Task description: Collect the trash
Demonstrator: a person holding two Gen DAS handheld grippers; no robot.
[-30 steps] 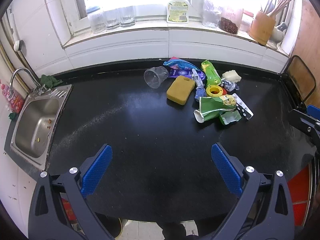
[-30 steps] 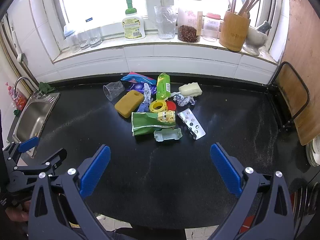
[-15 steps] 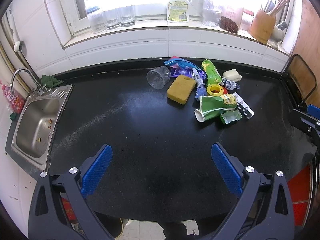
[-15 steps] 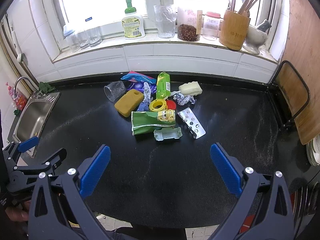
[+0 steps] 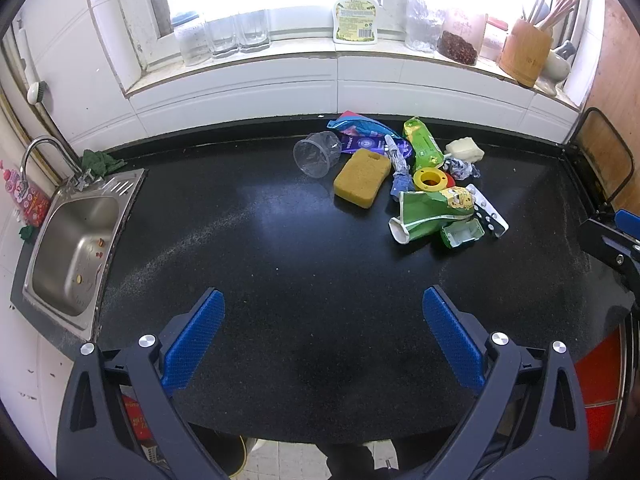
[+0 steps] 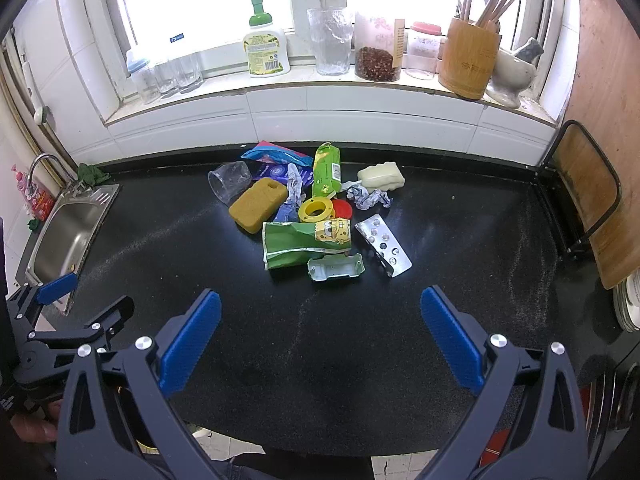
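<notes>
Over the near edge of the black desk (image 5: 280, 264) both sets of jaws are spread wide and hold nothing. The left gripper (image 5: 323, 334) hangs to the left and the right gripper (image 6: 320, 334) to the right, both well apart from the trash.

The trash sits in one pile on the far side of the desk. A green bag (image 6: 306, 242) lies at the near side of the pile, with a small green tray (image 6: 336, 267) touching it. A pill sheet (image 6: 383, 244) lies just right of them. A yellow ring (image 6: 316, 209) and a red lid (image 6: 342, 209) lie behind the bag. A sponge (image 6: 258, 201) and a clear cup (image 6: 229, 180) on its side are at the left. A green pack (image 6: 327, 170), a white block (image 6: 381, 176) and a blue wrapper (image 6: 276, 156) lie farthest back.

A sink (image 5: 70, 248) is at the far left. Bottles and jars stand on the window sill (image 6: 320, 84).
</notes>
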